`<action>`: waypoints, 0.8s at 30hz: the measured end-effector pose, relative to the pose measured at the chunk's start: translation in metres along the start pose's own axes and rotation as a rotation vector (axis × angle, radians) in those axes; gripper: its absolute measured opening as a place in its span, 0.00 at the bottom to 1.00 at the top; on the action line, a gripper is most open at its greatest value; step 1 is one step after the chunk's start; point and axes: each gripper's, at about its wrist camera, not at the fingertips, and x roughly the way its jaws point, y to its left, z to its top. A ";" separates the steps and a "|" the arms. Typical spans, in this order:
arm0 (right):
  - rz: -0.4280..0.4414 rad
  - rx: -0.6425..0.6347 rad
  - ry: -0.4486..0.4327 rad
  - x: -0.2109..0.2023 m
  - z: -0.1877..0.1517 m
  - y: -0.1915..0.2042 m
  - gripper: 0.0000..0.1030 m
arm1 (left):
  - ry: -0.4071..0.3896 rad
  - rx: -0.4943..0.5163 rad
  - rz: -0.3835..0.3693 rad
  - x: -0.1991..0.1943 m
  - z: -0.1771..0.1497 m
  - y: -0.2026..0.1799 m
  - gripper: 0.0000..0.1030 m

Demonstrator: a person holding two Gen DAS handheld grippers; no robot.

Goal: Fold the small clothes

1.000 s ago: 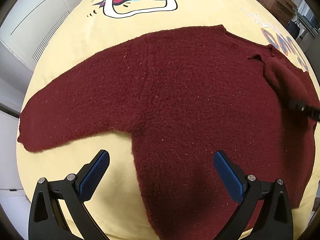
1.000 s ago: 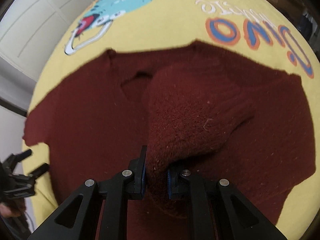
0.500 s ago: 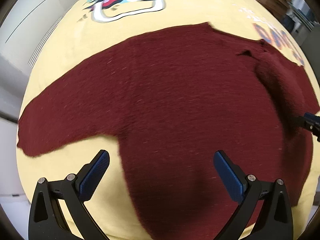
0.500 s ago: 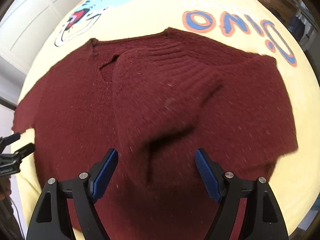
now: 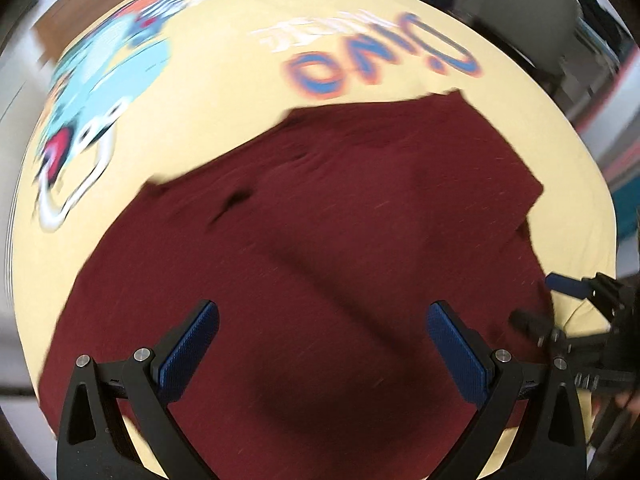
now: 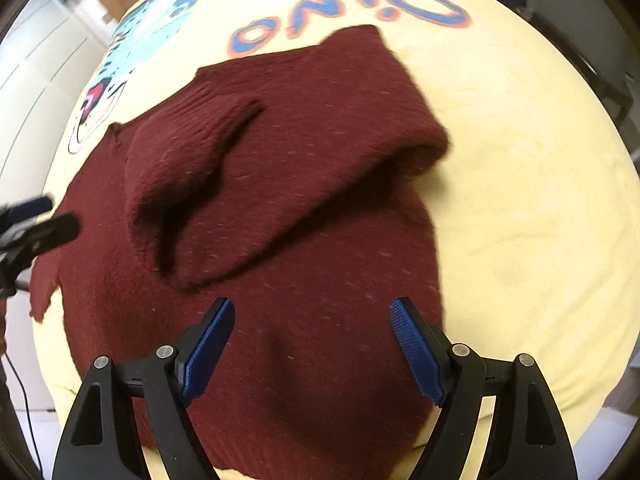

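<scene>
The dark red knitted sweater (image 6: 304, 208) lies spread on a yellow cover (image 6: 520, 200) printed with a cartoon dinosaur (image 5: 92, 92) and the word "Dino" (image 6: 348, 8); what carries the cover cannot be told. In the right wrist view the right gripper (image 6: 312, 344) hangs over the near part of the garment, its blue-padded fingers (image 6: 208, 344) standing wide apart with only flat knit below the gap and nothing pressed between the pads; its jaws have just been opening. One sleeve (image 6: 192, 184) lies folded across the chest, running diagonally from the shoulder on the far right down toward the near left, its cuff end just beyond the left-hand finger. The sweater's long axis runs from the near edge of the view up and away toward the lettering, the neckline (image 6: 120, 132) at the upper left. In the left wrist view, which is blurred, the left gripper (image 5: 320, 344) also hovers over the garment (image 5: 320, 220) with its fingers (image 5: 188, 352) spread wide and nothing held, the knit filling the space under them. The right gripper (image 5: 560, 300) shows at that view's right edge, over the sweater's border.
</scene>
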 end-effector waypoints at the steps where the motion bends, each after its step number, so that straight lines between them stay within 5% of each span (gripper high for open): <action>1: 0.004 0.010 0.000 0.000 -0.001 -0.005 0.80 | 0.012 0.024 0.011 0.008 0.010 -0.011 0.99; 7: 0.029 0.067 -0.013 -0.003 -0.006 -0.029 0.80 | 0.124 0.130 0.140 0.071 0.036 -0.040 0.98; 11: 0.039 0.081 -0.004 0.000 -0.008 -0.037 0.80 | 0.236 0.103 0.163 0.113 0.039 -0.031 0.72; 12: 0.039 0.081 0.000 0.001 -0.008 -0.037 0.80 | 0.226 0.083 0.149 0.113 0.039 -0.026 0.71; 16: 0.042 0.100 -0.005 -0.001 -0.014 -0.049 0.80 | 0.180 0.067 0.123 0.093 0.032 -0.009 0.32; 24: 0.041 0.135 -0.032 -0.006 -0.018 -0.053 0.80 | 0.053 -0.125 0.029 0.039 -0.010 0.063 0.25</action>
